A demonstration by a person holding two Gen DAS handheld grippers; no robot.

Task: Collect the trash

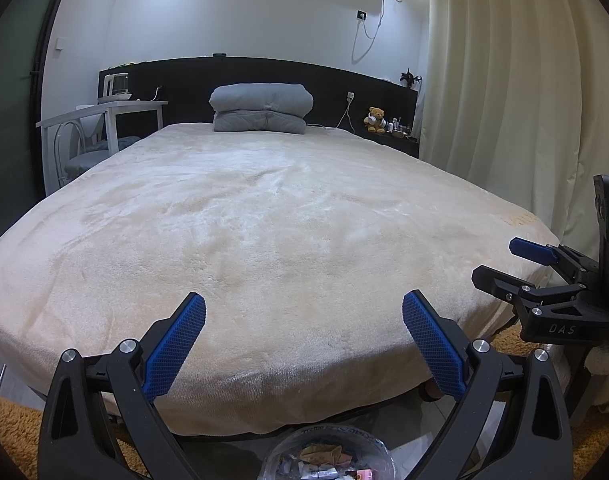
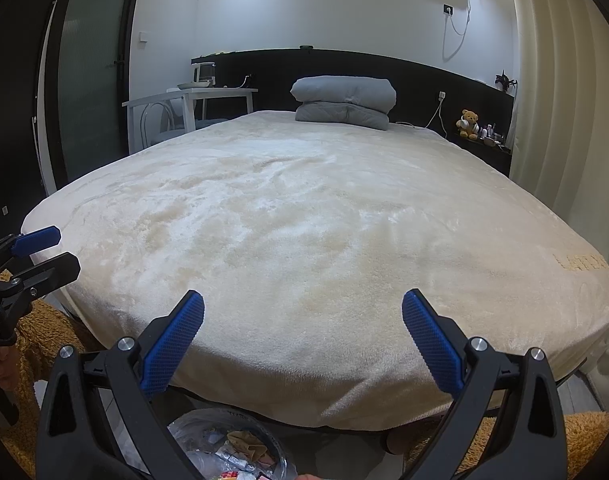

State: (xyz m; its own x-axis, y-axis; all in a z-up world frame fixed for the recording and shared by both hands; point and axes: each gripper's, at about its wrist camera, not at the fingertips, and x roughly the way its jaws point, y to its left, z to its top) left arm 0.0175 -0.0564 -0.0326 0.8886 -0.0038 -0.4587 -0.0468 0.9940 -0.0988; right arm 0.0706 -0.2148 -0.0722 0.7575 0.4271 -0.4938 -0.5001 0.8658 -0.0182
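Note:
A clear plastic bag (image 1: 328, 456) with several wrappers and scraps of trash sits on the floor at the foot of the bed, below both grippers; it also shows in the right wrist view (image 2: 228, 448). My left gripper (image 1: 304, 312) is open and empty, held over the bed's near edge. My right gripper (image 2: 303, 312) is open and empty too, beside it to the right. The right gripper shows at the right edge of the left wrist view (image 1: 500, 264), the left gripper at the left edge of the right wrist view (image 2: 52, 252). I see no trash on the bed cover (image 1: 288, 220).
A folded grey quilt (image 1: 261, 108) lies at the bed's head against a black headboard (image 1: 264, 76). A white desk (image 1: 104, 116) with a chair stands at the left. A teddy bear (image 1: 375, 120) sits on a shelf right. Cream curtains (image 1: 516, 88) hang right. Brown shaggy rugs (image 2: 584, 436) flank the bed foot.

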